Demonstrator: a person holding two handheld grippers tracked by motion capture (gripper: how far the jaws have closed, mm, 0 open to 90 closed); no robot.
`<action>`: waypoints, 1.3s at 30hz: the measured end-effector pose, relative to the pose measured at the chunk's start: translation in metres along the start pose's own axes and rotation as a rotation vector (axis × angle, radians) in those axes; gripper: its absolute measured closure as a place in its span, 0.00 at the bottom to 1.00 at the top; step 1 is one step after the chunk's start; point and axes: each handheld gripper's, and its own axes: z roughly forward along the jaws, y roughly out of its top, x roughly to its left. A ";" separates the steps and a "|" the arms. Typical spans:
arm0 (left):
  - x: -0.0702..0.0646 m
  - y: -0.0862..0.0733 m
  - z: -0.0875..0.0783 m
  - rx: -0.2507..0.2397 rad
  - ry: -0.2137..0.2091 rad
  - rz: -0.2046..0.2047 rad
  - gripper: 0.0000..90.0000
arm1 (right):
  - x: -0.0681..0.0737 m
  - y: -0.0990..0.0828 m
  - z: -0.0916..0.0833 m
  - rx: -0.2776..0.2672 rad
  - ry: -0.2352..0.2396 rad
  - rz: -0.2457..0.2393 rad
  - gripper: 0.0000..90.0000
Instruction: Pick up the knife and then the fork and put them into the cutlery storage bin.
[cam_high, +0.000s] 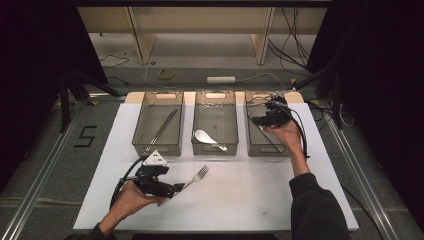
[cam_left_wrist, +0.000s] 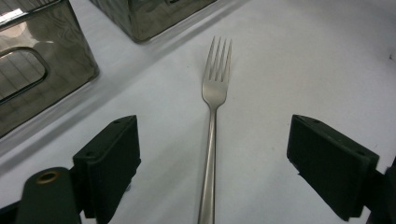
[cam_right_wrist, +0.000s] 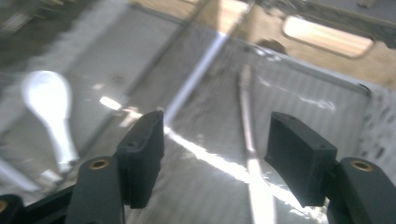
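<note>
White rectangular table top (cam_high: 250, 195), set on a grey floor and carrying everything below; three rectangular wire-mesh metal bins stand side by side along its far half, each with a slot handle in its end wall. Left mesh bin (cam_high: 140, 131), holding a pair of long thin dark sticks (cam_high: 162, 129) laid lengthwise, tilted toward the far right corner. Middle mesh bin (cam_high: 215, 107), holding a white ceramic soup spoon (cam_high: 206, 138) near its front wall, bowl to the left, handle to the right; the same spoon (cam_right_wrist: 49, 109) appears blurred through mesh in the right gripper view. Right mesh bin (cam_high: 250, 132), holding a slender metal utensil (cam_right_wrist: 247, 121), too blurred to identify. Left gripper (cam_high: 172, 191), black with a grey three-cornered plate on top, held in the person's left hand (cam_high: 127, 200) low over the near left part of the table; its jaws stand wide apart, one on either side of the fork handle, touching nothing. Right gripper (cam_high: 256, 120), black, held in the person's right hand (cam_high: 287, 134) above the right bin; its jaws are likewise spread, with nothing between them. Silver metal fork (cam_left_wrist: 212, 121), flat on the bare table in front of the bins, tines pointing away toward the middle bin, handle running back between the left gripper's jaws.
</note>
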 end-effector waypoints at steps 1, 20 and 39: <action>0.000 0.000 0.000 0.006 -0.001 0.000 0.19 | 0.003 -0.001 -0.004 -0.015 0.015 -0.011 0.41; 0.003 0.007 0.002 0.096 -0.008 0.000 0.21 | 0.056 -0.058 -0.067 -0.211 0.186 -0.072 0.32; -0.004 0.015 0.006 0.243 0.000 0.077 0.32 | 0.087 -0.118 -0.077 -0.250 0.303 -0.092 0.29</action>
